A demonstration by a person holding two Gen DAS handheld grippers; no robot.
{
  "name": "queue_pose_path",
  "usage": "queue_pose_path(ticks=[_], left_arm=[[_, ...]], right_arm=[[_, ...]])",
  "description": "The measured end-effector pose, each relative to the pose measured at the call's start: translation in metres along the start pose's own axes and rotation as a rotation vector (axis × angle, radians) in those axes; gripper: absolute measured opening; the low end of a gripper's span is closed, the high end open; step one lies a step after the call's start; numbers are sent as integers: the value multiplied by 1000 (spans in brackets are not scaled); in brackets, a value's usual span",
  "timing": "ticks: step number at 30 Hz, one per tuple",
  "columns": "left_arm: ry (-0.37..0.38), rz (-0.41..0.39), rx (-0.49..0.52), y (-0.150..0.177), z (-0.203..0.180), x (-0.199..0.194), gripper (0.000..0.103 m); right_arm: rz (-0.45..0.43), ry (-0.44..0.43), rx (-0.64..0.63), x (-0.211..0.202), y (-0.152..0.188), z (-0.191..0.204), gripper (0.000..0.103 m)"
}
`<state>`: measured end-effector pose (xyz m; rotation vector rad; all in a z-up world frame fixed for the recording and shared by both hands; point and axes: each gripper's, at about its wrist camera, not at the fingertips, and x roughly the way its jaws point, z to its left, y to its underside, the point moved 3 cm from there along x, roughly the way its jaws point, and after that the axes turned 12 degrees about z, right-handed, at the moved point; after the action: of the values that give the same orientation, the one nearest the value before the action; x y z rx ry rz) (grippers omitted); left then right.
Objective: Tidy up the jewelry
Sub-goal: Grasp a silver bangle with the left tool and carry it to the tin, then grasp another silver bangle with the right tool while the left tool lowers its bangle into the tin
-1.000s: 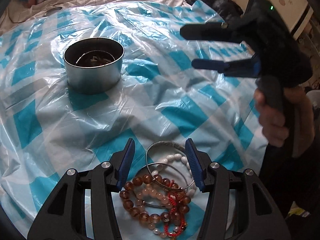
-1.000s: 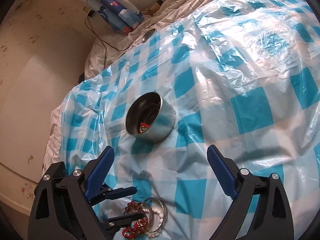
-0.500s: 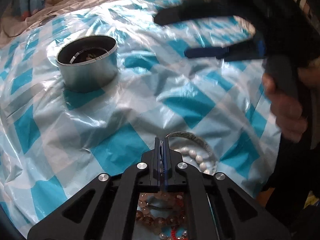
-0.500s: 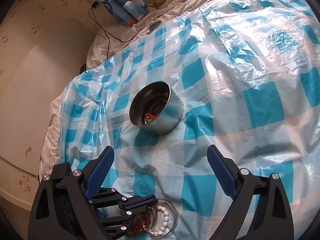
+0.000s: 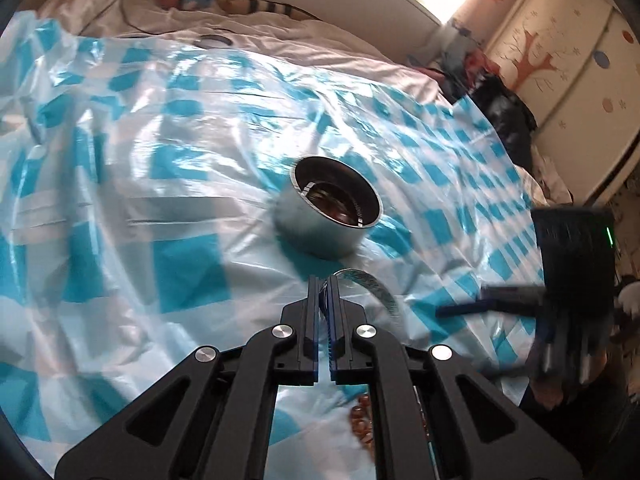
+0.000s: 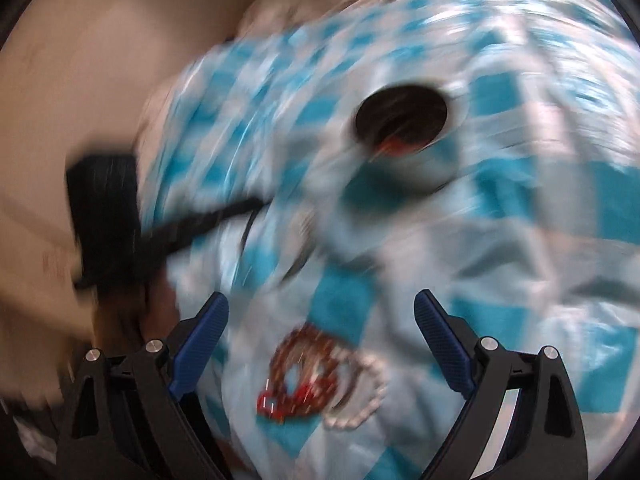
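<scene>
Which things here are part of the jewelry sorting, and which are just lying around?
Part of the job:
- silver bangle, pinched in the left tongs
- metal tin, jewelry already inside
- bracelet pile, below the open right tongs

Lying about:
- checked plastic sheet
- bed linen
- cable
- painted wardrobe
</scene>
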<state>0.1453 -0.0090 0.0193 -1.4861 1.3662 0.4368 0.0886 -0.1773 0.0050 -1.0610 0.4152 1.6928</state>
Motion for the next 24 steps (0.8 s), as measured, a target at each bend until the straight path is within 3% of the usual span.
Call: queue_pose_path(ticks=[5,10,12,17,19,22,24], left_arm=[[-2,-9,-9,0,9,-9,2],[-12,-12,0,4,9,-13,2],[-32,-1,1,5,10,-11,2],[-189,23,13,6,18,-2,2],[-210,39,14,6,23,5,3],[-264,73,7,7,31,18,3],[-273,91,-4,7,37,26,6]], right_arm=[[100,61,-159,28,12,35,90],[115,98,-178,35,16,35,90],[101,120,-164,34,14,31,90],[37,142,-40,17,5,-1,90],[26,164,-5,11,5,-10,90],[27,270,-21,6,5,-14,84],[60,376,-84,8,9,-10,70]])
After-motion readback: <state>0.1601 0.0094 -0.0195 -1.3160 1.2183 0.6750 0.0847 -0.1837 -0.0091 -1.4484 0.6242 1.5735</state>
